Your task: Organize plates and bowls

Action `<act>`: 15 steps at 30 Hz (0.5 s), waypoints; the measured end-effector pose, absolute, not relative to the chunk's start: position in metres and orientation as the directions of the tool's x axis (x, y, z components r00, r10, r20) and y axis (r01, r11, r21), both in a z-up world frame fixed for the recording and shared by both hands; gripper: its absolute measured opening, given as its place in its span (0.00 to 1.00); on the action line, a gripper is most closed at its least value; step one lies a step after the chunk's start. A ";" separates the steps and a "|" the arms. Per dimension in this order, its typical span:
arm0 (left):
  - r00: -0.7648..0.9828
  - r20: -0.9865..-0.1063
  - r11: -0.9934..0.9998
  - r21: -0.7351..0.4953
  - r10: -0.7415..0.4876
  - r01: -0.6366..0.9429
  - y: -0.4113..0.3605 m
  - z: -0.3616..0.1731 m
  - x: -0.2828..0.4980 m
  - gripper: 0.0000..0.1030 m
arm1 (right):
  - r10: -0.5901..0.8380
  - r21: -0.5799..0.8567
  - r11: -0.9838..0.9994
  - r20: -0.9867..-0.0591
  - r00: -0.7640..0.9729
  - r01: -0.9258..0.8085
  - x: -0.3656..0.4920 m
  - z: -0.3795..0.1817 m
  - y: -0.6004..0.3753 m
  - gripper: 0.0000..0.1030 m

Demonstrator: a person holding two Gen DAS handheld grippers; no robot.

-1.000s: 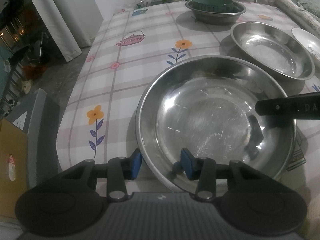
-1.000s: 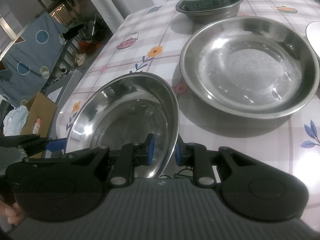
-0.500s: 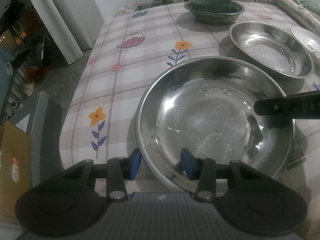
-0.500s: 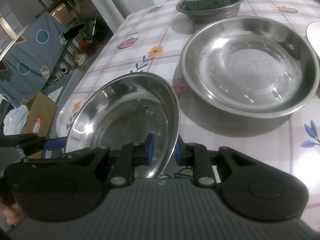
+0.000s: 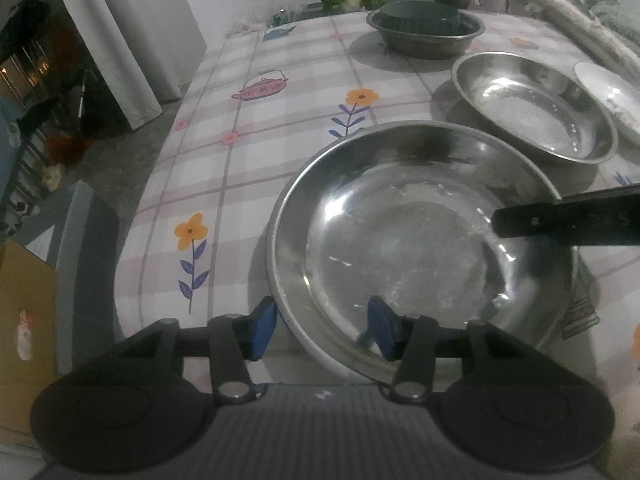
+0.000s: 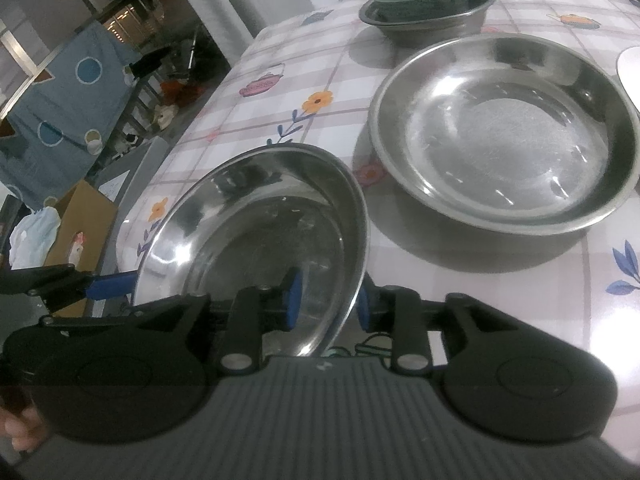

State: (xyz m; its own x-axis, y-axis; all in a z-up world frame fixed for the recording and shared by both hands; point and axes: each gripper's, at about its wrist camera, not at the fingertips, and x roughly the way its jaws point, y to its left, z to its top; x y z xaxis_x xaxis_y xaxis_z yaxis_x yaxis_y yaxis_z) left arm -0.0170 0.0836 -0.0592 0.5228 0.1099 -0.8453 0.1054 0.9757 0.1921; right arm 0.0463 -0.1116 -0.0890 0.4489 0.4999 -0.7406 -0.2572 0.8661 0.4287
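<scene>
The biggest change over the last 1 second is small: the near steel plate point(image 5: 420, 248) sits slightly farther from the left-wrist camera and looks a little more tilted in the right-wrist view, its left rim lower than its right, while both grips look unchanged. I read that as the 2-handed lift just getting under way, with the stacking itself not yet done. The plate is wide, shallow and mirror-bright, with fine scratches across its flat floor, and it sits at the near edge of the tabletop point(image 5: 280, 64), over the checked floral cloth. The second steel plate point(image 6: 504, 136), similar in shape, rests flat just beyond it, and is the likely place to nest the first. Farther back a steel bowl point(image 5: 424, 34) carries a dark green bowl point(image 5: 418, 16) inside, and a white plate point(image 5: 612, 96) shows at the right edge. The left tongs point(image 5: 320, 326) are spread wide, straddling the near rim with 1 pad inside and 1 outside, neither clearly touching metal. The right tongs point(image 6: 326, 300) are narrower, 1 pad on each side of the right rim; whether they truly pinch it I cannot tell.
</scene>
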 end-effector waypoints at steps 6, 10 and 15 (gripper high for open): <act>0.548 -0.835 0.982 0.136 0.042 0.131 0.093 -0.060 -0.029 0.50 | 0.503 0.421 0.864 -0.735 0.454 -0.276 0.046 -0.087 -0.108 0.27; 0.571 -0.821 0.989 0.081 -0.002 0.120 0.103 -0.060 -0.032 0.49 | 0.510 0.437 0.860 -0.724 0.464 -0.265 0.044 -0.088 -0.112 0.26; 0.601 -0.799 0.993 0.079 0.009 0.089 0.110 -0.061 -0.026 0.42 | 0.486 0.421 0.873 -0.709 0.511 -0.246 0.038 -0.086 -0.120 0.20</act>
